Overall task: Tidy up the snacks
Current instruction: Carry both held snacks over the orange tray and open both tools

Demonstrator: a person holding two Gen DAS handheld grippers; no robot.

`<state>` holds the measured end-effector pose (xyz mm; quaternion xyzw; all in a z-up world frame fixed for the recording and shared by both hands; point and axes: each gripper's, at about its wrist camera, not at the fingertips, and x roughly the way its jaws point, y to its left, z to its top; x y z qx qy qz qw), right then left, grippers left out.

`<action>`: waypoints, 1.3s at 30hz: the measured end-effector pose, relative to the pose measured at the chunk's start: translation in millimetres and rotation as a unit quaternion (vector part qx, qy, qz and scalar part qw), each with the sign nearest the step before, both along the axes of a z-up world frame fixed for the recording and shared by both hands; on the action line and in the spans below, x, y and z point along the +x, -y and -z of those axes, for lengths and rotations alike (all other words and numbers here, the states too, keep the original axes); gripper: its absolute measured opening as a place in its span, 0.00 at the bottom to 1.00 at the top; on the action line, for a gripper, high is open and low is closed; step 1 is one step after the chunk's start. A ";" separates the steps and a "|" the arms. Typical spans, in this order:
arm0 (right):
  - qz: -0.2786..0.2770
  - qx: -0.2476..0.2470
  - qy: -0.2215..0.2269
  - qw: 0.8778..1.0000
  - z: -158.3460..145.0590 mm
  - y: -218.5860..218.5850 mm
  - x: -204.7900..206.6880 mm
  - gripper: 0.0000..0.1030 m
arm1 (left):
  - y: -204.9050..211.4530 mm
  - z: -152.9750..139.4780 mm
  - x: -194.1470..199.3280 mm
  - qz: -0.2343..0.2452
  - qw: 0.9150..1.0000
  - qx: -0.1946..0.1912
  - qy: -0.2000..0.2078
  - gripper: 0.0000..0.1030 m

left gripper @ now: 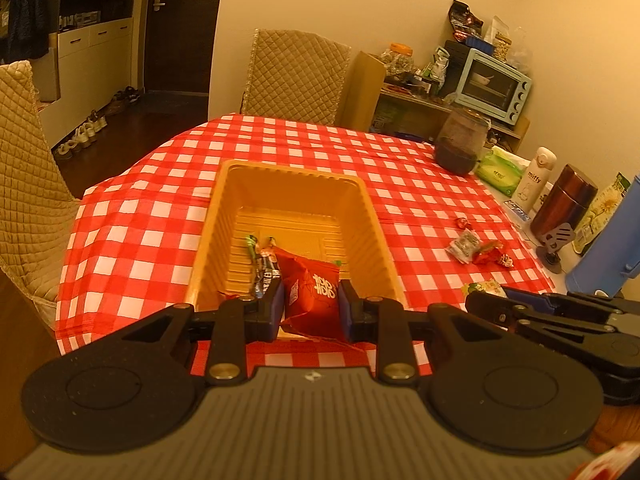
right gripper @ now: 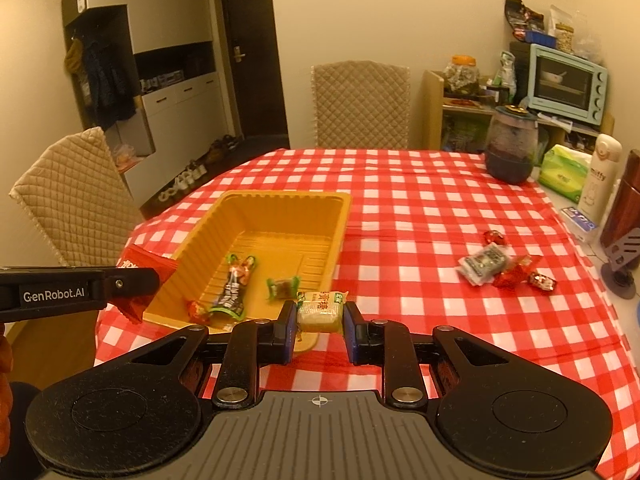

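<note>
Snacks in both grippers: left gripper (left gripper: 311,304) pinches a red packet (left gripper: 312,300) above the yellow tray (left gripper: 224,208); right gripper (right gripper: 320,322) clamps a pale bar (right gripper: 320,312) at the tray's five o'clock corner.

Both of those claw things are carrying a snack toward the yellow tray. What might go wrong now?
The left gripper pinches only the lower end of the red packet, so it could slip free. The right gripper holds the pale snack just outside the tray's near corner, so it may drop on the tablecloth. The two grippers are close and could bump.
</note>
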<state>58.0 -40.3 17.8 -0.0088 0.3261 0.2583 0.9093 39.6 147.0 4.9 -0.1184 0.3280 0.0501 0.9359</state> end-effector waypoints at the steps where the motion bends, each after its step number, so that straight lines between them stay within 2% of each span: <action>1: -0.002 0.000 -0.001 1.000 0.5 -2.4 1.3 0.24 | -2.1 0.7 0.6 -0.001 1.000 -0.001 -0.001 0.25; 11: -0.022 0.004 -0.012 1.000 11.4 -31.9 28.5 0.24 | -21.0 14.6 21.2 -0.010 1.000 -0.003 -0.014 0.25; 27: -0.030 0.009 -0.036 0.999 44.6 -58.7 81.5 0.24 | -40.0 57.6 78.3 -0.002 0.999 0.004 -0.048 0.25; 28: -0.030 0.010 -0.037 0.999 45.9 -59.4 83.1 0.24 | -40.2 59.8 80.8 -0.002 0.999 0.005 -0.051 0.25; 29: -0.029 0.010 -0.038 0.999 47.2 -59.5 84.2 0.24 | -40.3 61.6 83.0 -0.002 0.999 0.006 -0.053 0.30; 31: -0.030 0.011 -0.041 0.999 49.3 -59.7 85.1 0.24 | -41.1 63.2 84.2 -0.003 0.998 0.009 -0.055 0.34; 39: -0.034 0.009 -0.047 0.998 54.2 -63.8 85.3 0.24 | -51.1 50.9 65.8 -0.027 0.999 0.016 -0.036 0.34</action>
